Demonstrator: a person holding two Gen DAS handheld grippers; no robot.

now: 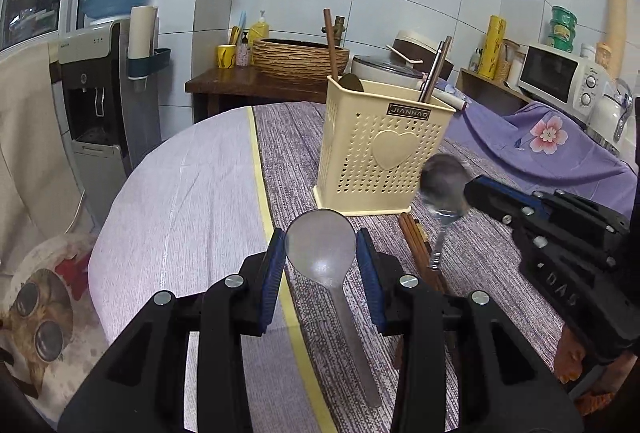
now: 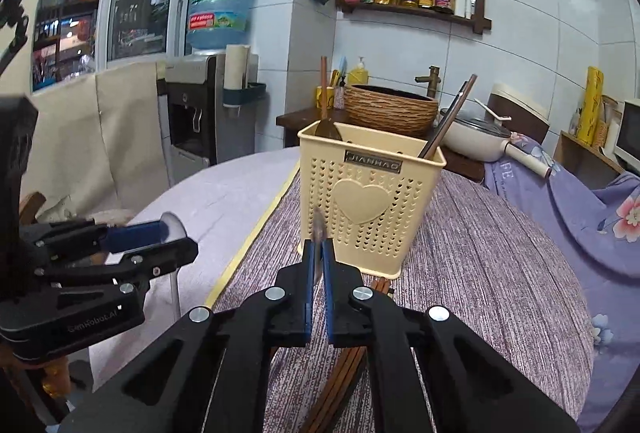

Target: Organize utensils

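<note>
The left gripper [image 1: 321, 265] grips a spoon [image 1: 322, 253] by its bowl, the 2 blue pads pressed against the bowl's edges; the handle runs back under the jaws toward the camera. The right gripper [image 2: 317, 265] has its jaws closed on a second spoon [image 1: 445, 189], held edge-on between the pads, with its bowl sticking up past the fingertips. In the left view that spoon looks blurred, its handle hanging down below the right gripper.

Straight ahead of both sets of jaws stands the holder [image 1: 380, 145], a cream perforated box with a heart on its front, on the tablecloth [image 1: 296, 153]. It holds a wooden spoon [image 1: 332, 45] at its left and dark chopsticks [image 1: 436, 69] leaning out at its right. More chopsticks [image 1: 418, 245] lie flat on the cloth between the holder and the right jaws, running under them. In the right view the left gripper sits off to the left of the right jaws, well apart.
</note>
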